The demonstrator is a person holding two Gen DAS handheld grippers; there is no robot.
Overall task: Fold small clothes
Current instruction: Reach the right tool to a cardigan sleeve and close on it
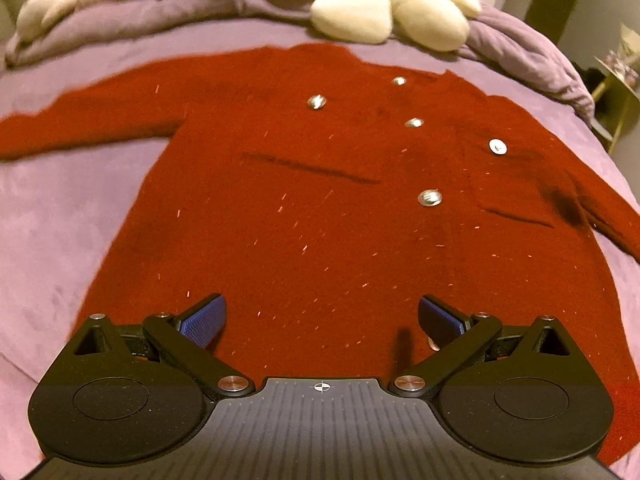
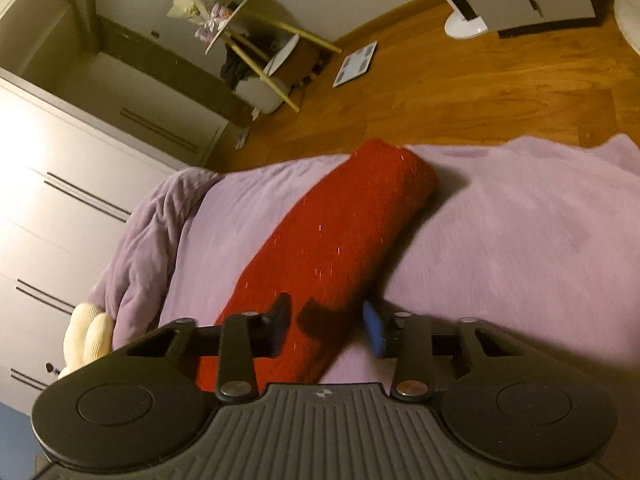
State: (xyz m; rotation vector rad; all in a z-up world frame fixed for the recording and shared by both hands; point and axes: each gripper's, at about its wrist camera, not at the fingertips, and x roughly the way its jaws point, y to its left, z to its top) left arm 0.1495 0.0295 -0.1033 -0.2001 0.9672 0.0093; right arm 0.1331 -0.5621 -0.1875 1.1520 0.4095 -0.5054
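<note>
A red knit cardigan (image 1: pixel 304 200) with silver buttons (image 1: pixel 429 198) lies flat on a purple blanket (image 1: pixel 60 216), front up, sleeves spread to both sides. My left gripper (image 1: pixel 322 320) is open and empty, hovering over the cardigan's lower hem. In the right wrist view one red sleeve (image 2: pixel 336 240) stretches away across the blanket (image 2: pixel 520 240) toward the bed's edge. My right gripper (image 2: pixel 326 328) is open, its fingers standing either side of the sleeve, near its upper part. Whether the pads touch the fabric cannot be told.
A cream flower-shaped cushion (image 1: pixel 384 4) and bunched purple bedding (image 1: pixel 120 4) lie beyond the collar. Past the bed's edge are wooden floor (image 2: pixel 480 92), white wardrobe doors (image 2: pixel 60 184), a small side table (image 2: pixel 256 40) and a bathroom scale (image 2: pixel 355 64).
</note>
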